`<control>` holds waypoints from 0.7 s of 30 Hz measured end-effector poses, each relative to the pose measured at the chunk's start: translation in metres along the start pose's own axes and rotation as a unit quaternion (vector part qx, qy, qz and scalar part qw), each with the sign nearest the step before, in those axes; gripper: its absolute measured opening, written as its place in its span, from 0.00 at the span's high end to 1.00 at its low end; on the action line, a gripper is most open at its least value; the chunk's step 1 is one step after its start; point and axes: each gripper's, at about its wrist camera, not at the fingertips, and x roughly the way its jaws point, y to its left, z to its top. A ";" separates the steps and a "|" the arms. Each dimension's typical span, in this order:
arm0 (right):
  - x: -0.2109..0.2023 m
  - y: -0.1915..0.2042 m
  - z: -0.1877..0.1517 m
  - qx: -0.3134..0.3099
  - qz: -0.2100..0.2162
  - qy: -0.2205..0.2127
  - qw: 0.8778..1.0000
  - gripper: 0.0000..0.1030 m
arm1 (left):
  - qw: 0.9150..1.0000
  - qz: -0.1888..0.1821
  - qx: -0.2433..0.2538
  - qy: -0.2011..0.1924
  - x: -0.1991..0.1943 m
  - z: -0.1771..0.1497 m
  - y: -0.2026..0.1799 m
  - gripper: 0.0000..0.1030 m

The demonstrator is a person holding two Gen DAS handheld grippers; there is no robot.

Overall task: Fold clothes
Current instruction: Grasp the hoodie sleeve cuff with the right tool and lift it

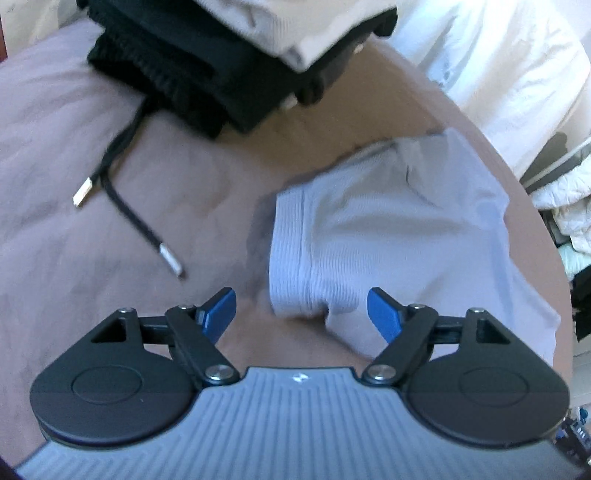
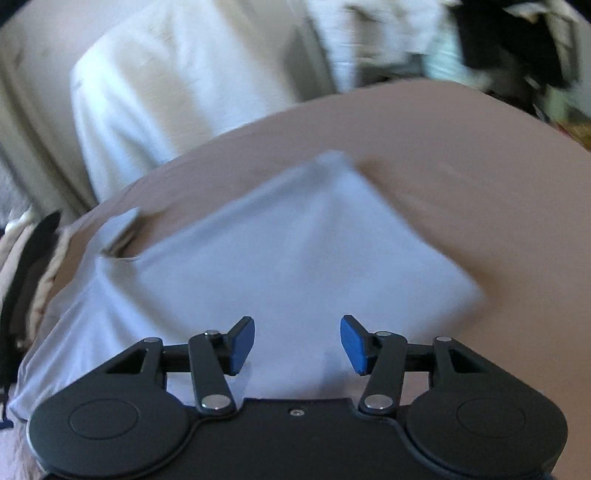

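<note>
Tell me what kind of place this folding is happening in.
Probably a bedroom at home: clothes lie on a soft mauve bedsheet, with a white duvet heaped beyond it. A light blue garment and a stack of folded clothes rest on the sheet.

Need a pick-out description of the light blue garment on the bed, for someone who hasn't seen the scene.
Start from the mauve-brown bed sheet that fills the left wrist view. A stack of folded clothes, black ribbed fabric under a cream piece, sits at its far side; nearer lies the pale blue ribbed-hem garment. It is the only blue piece, lying alone and flat.
</note>
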 end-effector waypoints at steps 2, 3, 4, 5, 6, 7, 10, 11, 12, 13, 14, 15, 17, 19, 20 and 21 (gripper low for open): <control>-0.005 -0.026 -0.005 0.038 0.015 0.002 0.999 0.45 | 1.000 -0.007 -0.009 0.006 0.000 -0.007 0.001 0.24; -0.002 -0.036 -0.007 0.066 0.023 0.004 0.998 0.45 | 1.000 -0.010 -0.016 0.005 0.000 -0.011 0.002 0.24; 0.005 -0.046 -0.010 0.105 0.034 0.007 0.994 0.44 | 0.999 -0.012 -0.042 -0.013 -0.003 -0.015 0.005 0.25; 0.013 -0.051 -0.012 0.138 0.046 0.008 0.989 0.44 | 0.997 -0.014 -0.067 -0.030 -0.005 -0.020 0.009 0.25; 0.022 -0.055 -0.014 0.161 0.054 0.009 0.985 0.44 | 0.995 -0.012 -0.090 -0.040 -0.005 -0.024 0.011 0.26; 0.033 -0.057 -0.016 0.178 0.059 0.008 0.982 0.42 | 0.993 -0.010 -0.111 -0.049 -0.005 -0.028 0.012 0.26; 0.066 -0.053 -0.010 0.174 0.052 -0.022 0.983 0.36 | 0.994 -0.020 -0.091 -0.052 0.007 -0.033 0.003 0.26; 0.077 -0.050 -0.005 0.162 0.045 -0.036 0.985 0.35 | 0.994 -0.017 -0.087 -0.057 0.013 -0.034 0.000 0.25; 0.089 -0.046 0.005 0.146 0.033 -0.048 0.988 0.35 | 0.995 -0.014 -0.082 -0.062 0.019 -0.035 -0.003 0.25; 0.102 -0.042 0.014 0.130 0.020 -0.061 0.989 0.35 | 0.995 -0.007 -0.078 -0.066 0.023 -0.036 -0.006 0.25; 0.112 -0.036 0.026 0.110 0.007 -0.068 0.992 0.45 | 0.995 0.001 -0.072 -0.071 0.025 -0.036 -0.008 0.25; 0.120 -0.027 0.040 0.080 -0.008 -0.063 0.995 0.92 | 0.995 0.005 -0.068 -0.074 0.024 -0.036 -0.010 0.25; 0.110 -0.003 0.061 0.006 -0.023 -0.089 0.996 0.91 | 0.995 0.010 -0.059 -0.077 0.021 -0.036 -0.013 0.25; 0.081 0.028 0.065 -0.098 -0.069 -0.147 0.982 0.94 | 0.996 0.015 -0.054 -0.077 0.018 -0.035 -0.013 0.25; 0.066 0.034 0.059 -0.126 -0.099 -0.178 0.971 0.95 | 0.995 0.017 -0.055 -0.076 0.018 -0.035 -0.011 0.25; 0.059 0.027 0.052 -0.116 -0.108 -0.185 0.970 0.95 | 0.995 0.016 -0.059 -0.075 0.020 -0.034 -0.009 0.25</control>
